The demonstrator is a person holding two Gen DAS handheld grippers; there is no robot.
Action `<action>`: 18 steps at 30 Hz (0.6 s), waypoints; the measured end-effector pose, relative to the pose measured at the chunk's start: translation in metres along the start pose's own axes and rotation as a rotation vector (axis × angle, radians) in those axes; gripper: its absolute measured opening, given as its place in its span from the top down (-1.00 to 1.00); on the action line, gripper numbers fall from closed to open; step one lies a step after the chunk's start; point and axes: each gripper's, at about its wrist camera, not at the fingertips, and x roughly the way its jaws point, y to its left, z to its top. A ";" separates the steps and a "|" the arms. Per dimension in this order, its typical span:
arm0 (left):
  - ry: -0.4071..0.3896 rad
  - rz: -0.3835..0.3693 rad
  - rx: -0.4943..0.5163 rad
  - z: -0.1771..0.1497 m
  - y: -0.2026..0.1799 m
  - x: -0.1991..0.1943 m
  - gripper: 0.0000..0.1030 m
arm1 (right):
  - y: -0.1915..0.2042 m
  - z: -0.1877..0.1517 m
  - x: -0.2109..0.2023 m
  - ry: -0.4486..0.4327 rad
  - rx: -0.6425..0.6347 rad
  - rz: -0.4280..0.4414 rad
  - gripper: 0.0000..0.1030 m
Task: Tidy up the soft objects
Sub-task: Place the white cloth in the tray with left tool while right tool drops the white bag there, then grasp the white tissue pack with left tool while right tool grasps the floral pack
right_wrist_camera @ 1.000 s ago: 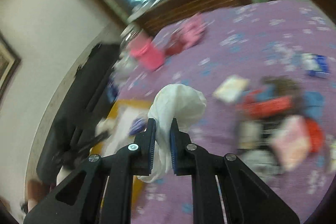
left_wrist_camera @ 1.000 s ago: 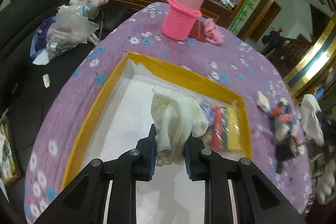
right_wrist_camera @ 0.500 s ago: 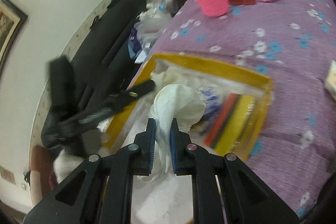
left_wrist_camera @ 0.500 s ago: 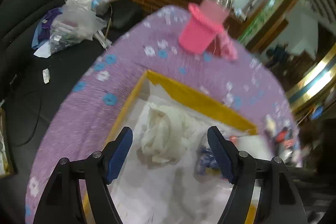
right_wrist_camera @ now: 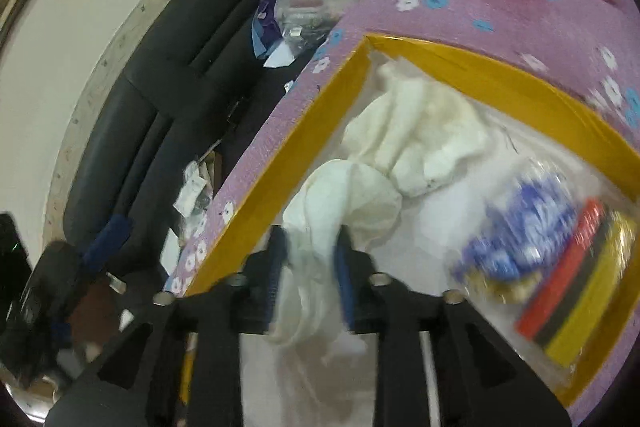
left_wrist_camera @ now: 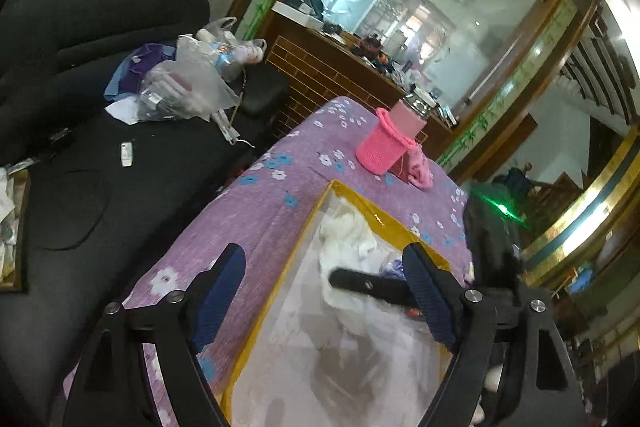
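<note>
Yellow-rimmed box (right_wrist_camera: 308, 131): left tongs (left_wrist_camera: 324, 299) opening, empty; right tongs (right_wrist_camera: 310, 267) opening around white cloth (right_wrist_camera: 344, 199).

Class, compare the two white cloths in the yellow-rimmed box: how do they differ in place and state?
The far white cloth lies loose near the corner of the box, touched by nothing; the near white cloth sits between the opening jaws of the right hand-held gripper. The far one is spread flat; the near one is bunched, hanging below the fingers. Both are white, soft and over the box.

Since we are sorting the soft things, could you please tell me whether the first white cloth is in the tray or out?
In. The white cloth lies crumpled in the far corner of the yellow-rimmed tray.
</note>
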 end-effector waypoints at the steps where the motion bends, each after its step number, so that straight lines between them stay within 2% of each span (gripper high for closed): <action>1: -0.008 0.005 -0.005 -0.005 0.002 -0.003 -0.60 | 0.001 0.000 -0.002 -0.009 -0.003 -0.007 0.50; 4: -0.004 -0.002 -0.017 -0.014 0.004 -0.007 -0.60 | 0.003 -0.007 -0.025 -0.052 -0.015 0.039 0.50; 9: 0.027 -0.037 0.007 -0.022 -0.009 -0.011 -0.60 | -0.010 -0.033 -0.112 -0.215 -0.056 0.028 0.50; 10: 0.037 -0.065 0.016 -0.025 -0.017 -0.009 -0.60 | -0.016 -0.040 -0.130 -0.240 -0.055 0.012 0.50; 13: 0.056 -0.125 0.073 -0.030 -0.045 -0.008 -0.62 | -0.053 -0.068 -0.194 -0.325 -0.029 -0.113 0.51; 16: 0.088 -0.183 0.120 -0.040 -0.071 -0.001 -0.62 | -0.110 -0.097 -0.263 -0.419 0.066 -0.274 0.51; 18: 0.117 -0.211 0.141 -0.047 -0.086 0.006 -0.62 | -0.147 -0.116 -0.298 -0.463 0.157 -0.328 0.51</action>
